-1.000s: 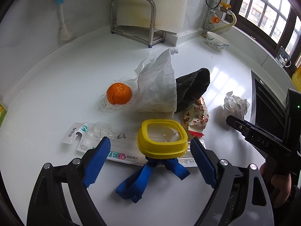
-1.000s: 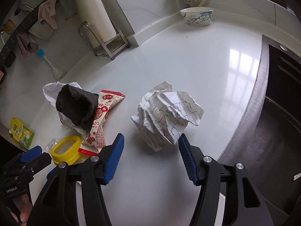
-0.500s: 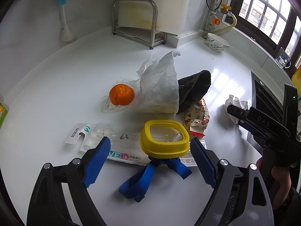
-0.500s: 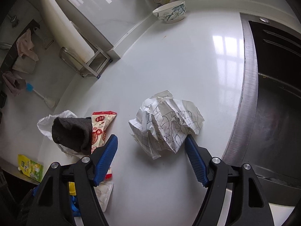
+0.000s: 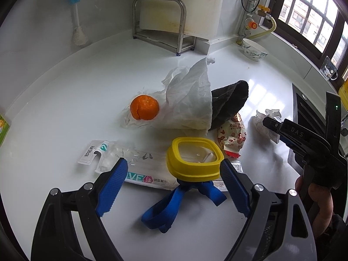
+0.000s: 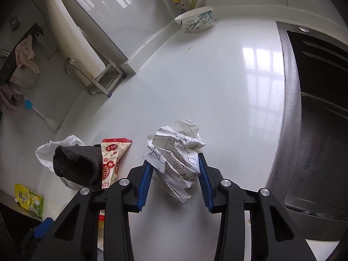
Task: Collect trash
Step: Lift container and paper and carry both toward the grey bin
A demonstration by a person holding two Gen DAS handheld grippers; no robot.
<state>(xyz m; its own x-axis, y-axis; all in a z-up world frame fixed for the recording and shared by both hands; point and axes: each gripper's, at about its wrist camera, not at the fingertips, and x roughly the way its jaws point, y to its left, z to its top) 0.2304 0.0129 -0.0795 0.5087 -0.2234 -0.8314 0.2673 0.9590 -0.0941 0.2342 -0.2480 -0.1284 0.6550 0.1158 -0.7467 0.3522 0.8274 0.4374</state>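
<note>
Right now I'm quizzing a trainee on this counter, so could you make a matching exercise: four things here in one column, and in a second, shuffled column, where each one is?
Things
1. round orange mandarin
2. crumpled white paper ball with black lines
3. white ceramic bowl with a flower pattern
4. yellow square plastic lid

Places
A. far end of the counter, by the wall
B. between the blue pads of the right claw, whose jaws are closing
C. on thin white wrapping beside the tissue
D. just ahead of the open left claw

Pairs: 1-C, 2-B, 3-A, 4-D
</note>
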